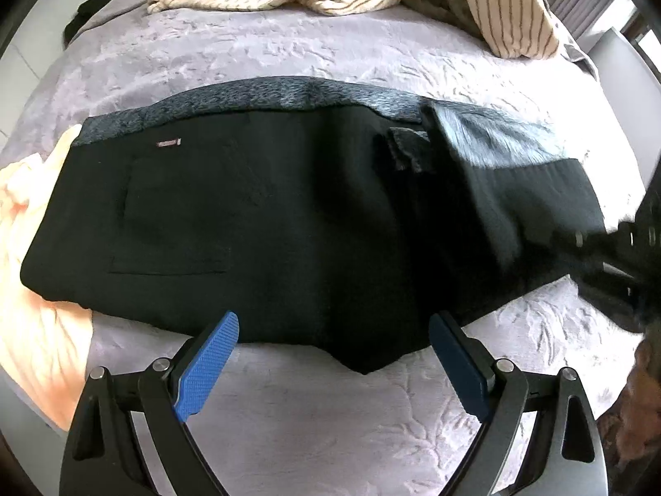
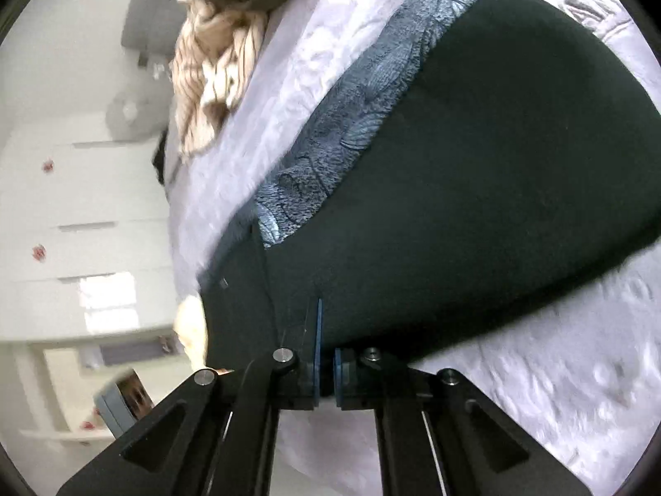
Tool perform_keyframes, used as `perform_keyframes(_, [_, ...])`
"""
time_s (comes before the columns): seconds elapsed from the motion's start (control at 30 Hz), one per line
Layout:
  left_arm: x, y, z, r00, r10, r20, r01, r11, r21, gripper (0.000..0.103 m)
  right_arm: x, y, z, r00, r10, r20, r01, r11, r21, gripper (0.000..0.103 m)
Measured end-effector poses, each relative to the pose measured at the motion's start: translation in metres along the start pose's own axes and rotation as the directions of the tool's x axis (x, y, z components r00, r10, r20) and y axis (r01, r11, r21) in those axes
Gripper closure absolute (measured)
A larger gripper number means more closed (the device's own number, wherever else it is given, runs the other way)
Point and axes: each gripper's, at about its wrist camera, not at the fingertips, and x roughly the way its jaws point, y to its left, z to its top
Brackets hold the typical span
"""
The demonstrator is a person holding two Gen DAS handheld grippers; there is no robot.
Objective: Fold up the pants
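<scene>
Black fleece-lined pants (image 1: 264, 215) lie flat across the bed (image 1: 330, 397); I judge them soft, thick and floppy. My right gripper (image 2: 326, 366) is clamped on a leg end, best grabbed at hems. My left gripper (image 1: 334, 366) hovers spread wide, empty.

Daylight glares at the left view's upper right; fisheye bends both edges; motion blur smears the right view's bedspread (image 2: 557, 372).
</scene>
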Motion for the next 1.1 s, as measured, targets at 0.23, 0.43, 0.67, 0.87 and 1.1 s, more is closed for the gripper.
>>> perform_keyframes(0.23, [0.008, 0.006, 0.002, 1.0, 0.023, -0.016, -0.023, 1.0, -0.015, 0.009, 0.034, -0.039, -0.01, 1.0, 0.015, -0.011, -0.013, 0.985, 0.171, 0.099])
perform_keyframes(0.43, [0.004, 0.002, 0.003, 1.0, 0.012, -0.019, -0.013, 1.0, -0.02, 0.009, 0.025, -0.014, -0.009, 0.995, -0.047, -0.091, 0.052, 0.997, 0.054, 0.09])
perform_keyframes(0.67, [-0.014, -0.034, 0.027, 0.995, -0.077, 0.055, 0.075, 0.997, 0.034, 0.009, -0.035, 0.025, 0.005, 0.979, -0.206, 0.0, 0.201, 0.955, -0.22, 0.086])
perform_keyframes(0.87, [0.005, -0.092, 0.062, 0.989, -0.122, 0.084, 0.112, 0.986, 0.123, 0.009, -0.08, 0.006, 0.092, 0.935, -0.296, 0.197, 0.341, 0.904, -0.259, 0.085])
perform_keyframes(1.1, [0.051, -0.101, 0.076, 0.999, -0.049, 0.017, 0.047, 0.994, 0.1, 0.009, -0.074, -0.047, 0.163, 0.974, -0.2, 0.101, 0.219, 0.948, -0.232, 0.047])
